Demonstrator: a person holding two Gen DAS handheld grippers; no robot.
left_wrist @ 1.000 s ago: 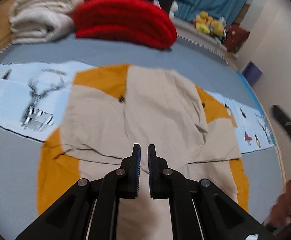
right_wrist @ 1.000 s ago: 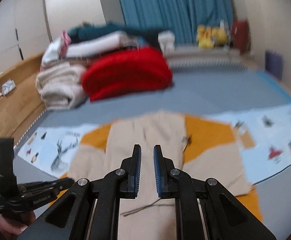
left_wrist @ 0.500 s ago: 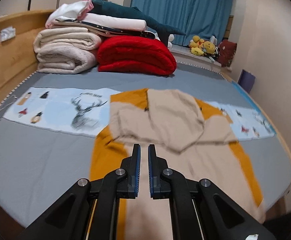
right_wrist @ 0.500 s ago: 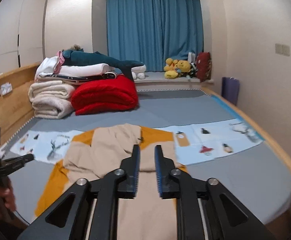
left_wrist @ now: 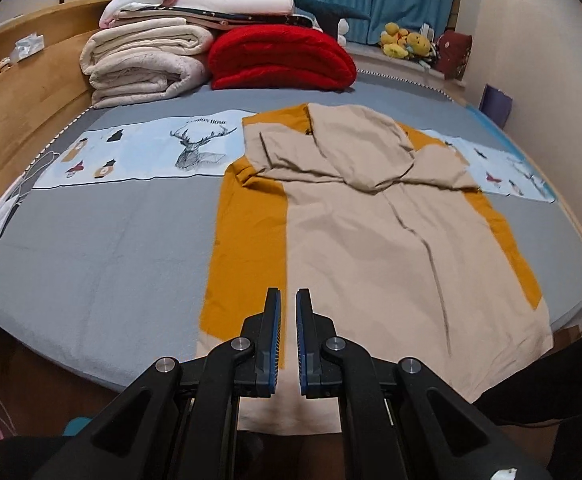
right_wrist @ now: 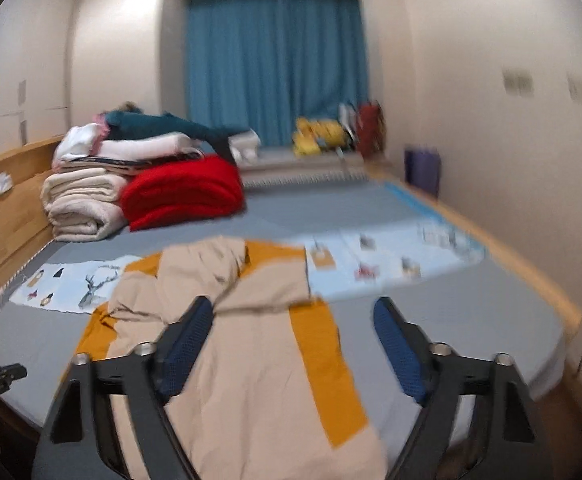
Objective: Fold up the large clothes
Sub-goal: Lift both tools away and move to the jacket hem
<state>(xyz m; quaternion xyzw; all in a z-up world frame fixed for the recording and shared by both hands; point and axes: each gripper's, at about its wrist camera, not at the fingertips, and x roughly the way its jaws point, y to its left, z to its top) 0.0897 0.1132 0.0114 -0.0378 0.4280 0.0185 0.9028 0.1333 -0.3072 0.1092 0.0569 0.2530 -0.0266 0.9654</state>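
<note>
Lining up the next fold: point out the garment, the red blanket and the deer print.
garment [left_wrist: 363,248], left wrist view, beige middle panel
red blanket [left_wrist: 281,58], left wrist view, top of the folded roll
deer print [left_wrist: 201,146], left wrist view, the deer's head

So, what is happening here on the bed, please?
A person with a gripper in each hand is folding a large beige and mustard garment that lies on the grey bed. Its upper part is already folded inward. Both grippers are off the cloth: the left gripper is shut and empty, and the right gripper's jaws are opening.
</note>
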